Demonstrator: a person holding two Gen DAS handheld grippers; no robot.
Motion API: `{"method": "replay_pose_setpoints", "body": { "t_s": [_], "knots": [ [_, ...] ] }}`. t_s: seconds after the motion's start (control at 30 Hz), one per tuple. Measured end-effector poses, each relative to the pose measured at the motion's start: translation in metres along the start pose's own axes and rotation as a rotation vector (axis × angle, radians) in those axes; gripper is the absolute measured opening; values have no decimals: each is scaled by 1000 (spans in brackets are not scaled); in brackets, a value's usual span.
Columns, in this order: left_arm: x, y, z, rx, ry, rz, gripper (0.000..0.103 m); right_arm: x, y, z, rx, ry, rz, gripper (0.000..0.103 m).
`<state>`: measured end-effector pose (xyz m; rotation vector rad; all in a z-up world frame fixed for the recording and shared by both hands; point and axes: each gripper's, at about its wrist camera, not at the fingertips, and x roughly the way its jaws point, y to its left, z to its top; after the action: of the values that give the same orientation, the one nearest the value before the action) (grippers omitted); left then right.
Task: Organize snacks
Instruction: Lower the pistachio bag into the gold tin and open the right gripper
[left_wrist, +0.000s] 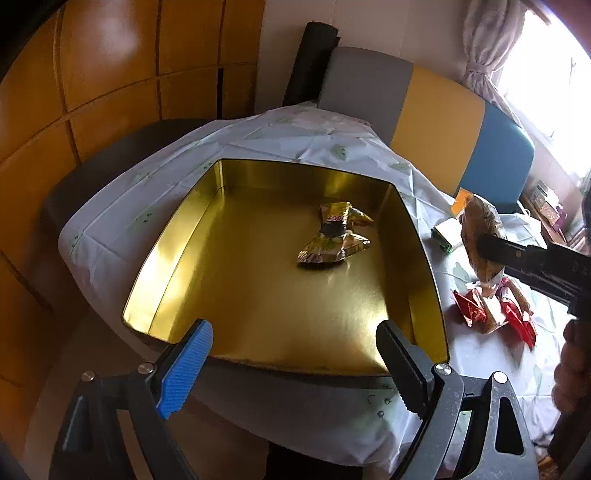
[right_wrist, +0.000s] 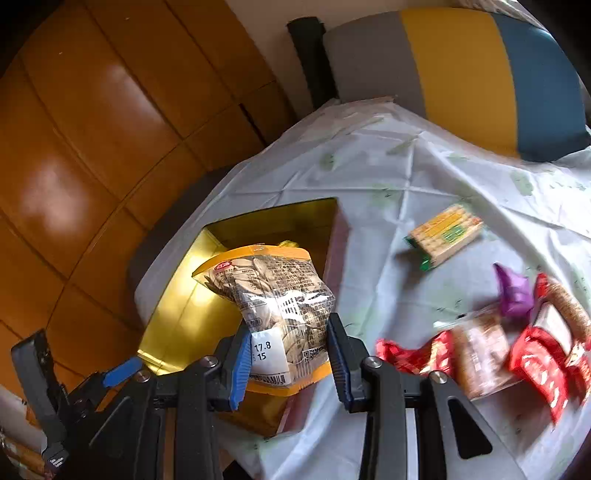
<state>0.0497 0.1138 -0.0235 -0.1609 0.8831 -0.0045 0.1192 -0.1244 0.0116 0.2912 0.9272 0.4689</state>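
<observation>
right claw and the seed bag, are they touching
Touching. The right wrist view shows the right claw closed on the seed bag, both fingers pressing its lower sides, holding it up above the gold tin.

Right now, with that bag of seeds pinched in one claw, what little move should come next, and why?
Probably carry it a little further over the gold tin and let go. The right gripper holds the seed bag at the tin's edge, and only one snack packet lies inside.
</observation>
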Motion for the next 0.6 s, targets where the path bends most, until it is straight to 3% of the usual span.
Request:
{"method": "replay_pose_setpoints", "body": {
  "t_s": [0.4,0.53,0.6],
  "knots": [
    [-3,38,-2,-81,-2,35,91,20,45,-20,-110,58,-10,38],
    [-3,46,-2,-95,-5,42,91,39,54,-25,-143,115,0,40],
    [-3,45,-2,-89,-8,45,91,49,57,-30,-167,139,-39,41]
  ]
}}
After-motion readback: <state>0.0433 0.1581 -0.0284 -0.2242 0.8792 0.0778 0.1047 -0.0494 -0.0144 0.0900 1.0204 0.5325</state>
